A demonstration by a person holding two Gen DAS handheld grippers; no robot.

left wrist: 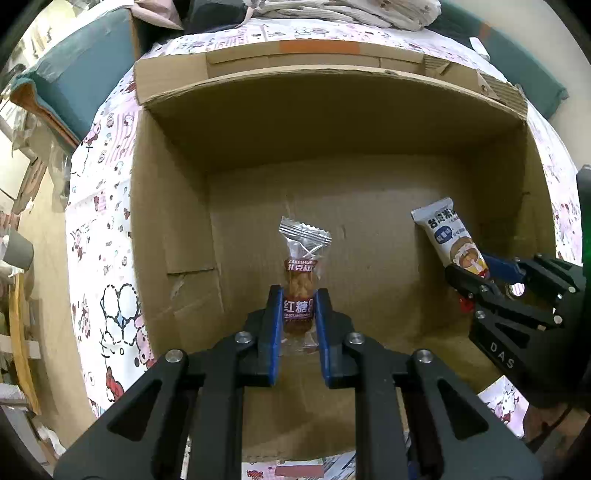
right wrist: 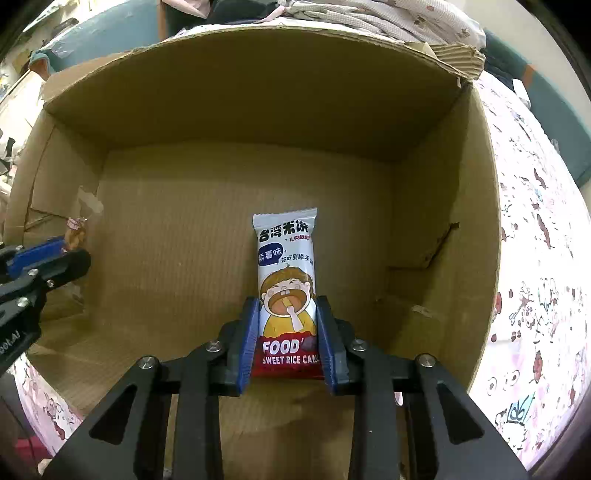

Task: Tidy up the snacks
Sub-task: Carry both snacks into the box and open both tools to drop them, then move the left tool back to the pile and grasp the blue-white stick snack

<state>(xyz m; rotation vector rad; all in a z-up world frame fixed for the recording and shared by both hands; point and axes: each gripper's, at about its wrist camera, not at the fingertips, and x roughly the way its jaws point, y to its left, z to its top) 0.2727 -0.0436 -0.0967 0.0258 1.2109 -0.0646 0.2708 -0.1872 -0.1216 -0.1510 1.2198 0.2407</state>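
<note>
My left gripper (left wrist: 298, 295) is shut on a clear packet of brown-sugar snack (left wrist: 301, 254), its blue pads pressing the lower half while the crimped silver end sticks forward. It hangs low inside an open cardboard box (left wrist: 332, 122), just above the floor. To the right, my right gripper (left wrist: 471, 266) holds a white rice cake packet (left wrist: 445, 229) near the right wall. In the right wrist view the right gripper (right wrist: 286, 306) is shut on that rice cake packet (right wrist: 286, 251) inside the box (right wrist: 258, 103). The left gripper (right wrist: 72, 251) and its snack (right wrist: 75, 230) show at the left edge.
The box floor (left wrist: 369, 240) is bare cardboard with a torn patch on the left wall (left wrist: 184, 280). The box stands on a cartoon-print tablecloth (left wrist: 99, 229). A teal cushion (left wrist: 85, 74) and folded cloth (left wrist: 351, 11) lie beyond the far wall.
</note>
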